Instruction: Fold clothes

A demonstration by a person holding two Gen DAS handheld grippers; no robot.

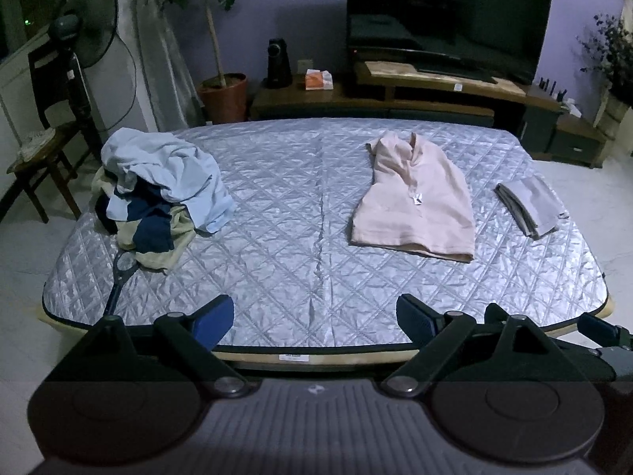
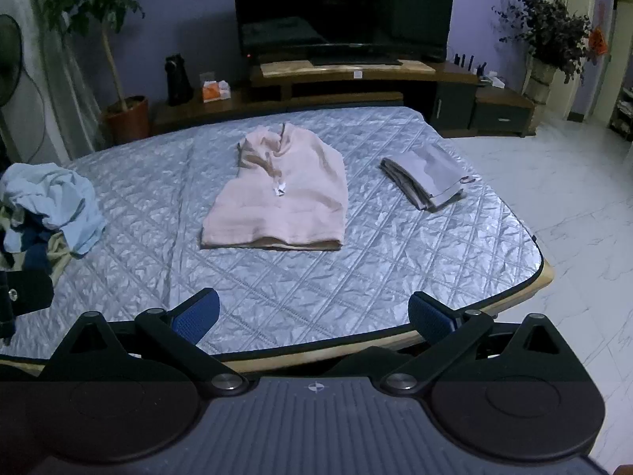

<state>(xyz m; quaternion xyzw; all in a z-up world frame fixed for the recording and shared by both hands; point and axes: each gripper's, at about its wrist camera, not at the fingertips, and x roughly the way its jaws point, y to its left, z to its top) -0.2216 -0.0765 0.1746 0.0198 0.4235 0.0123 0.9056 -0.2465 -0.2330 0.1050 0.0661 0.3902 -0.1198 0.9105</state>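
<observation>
The small white tag (image 1: pixel 417 198) on the pink garment (image 1: pixel 415 198) lying flat mid-mattress (image 1: pixel 277 217) is too tiny to read, as is the label on the bed's edge, while the left gripper (image 1: pixel 316 318) and right gripper (image 2: pixel 314 312) both hover wide open over the near edge, holding nothing, with a folded grey piece (image 1: pixel 530 208) to the right and a crumpled pile (image 1: pixel 158 194) to the left.

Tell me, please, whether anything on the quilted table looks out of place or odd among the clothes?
One thing stands out: a small racket-like object, with a dark handle and round mesh head, pokes out from under the unfolded clothes pile at the table's left edge. It is not clothing. The pink garment and folded grey piece lie tidy.
</observation>
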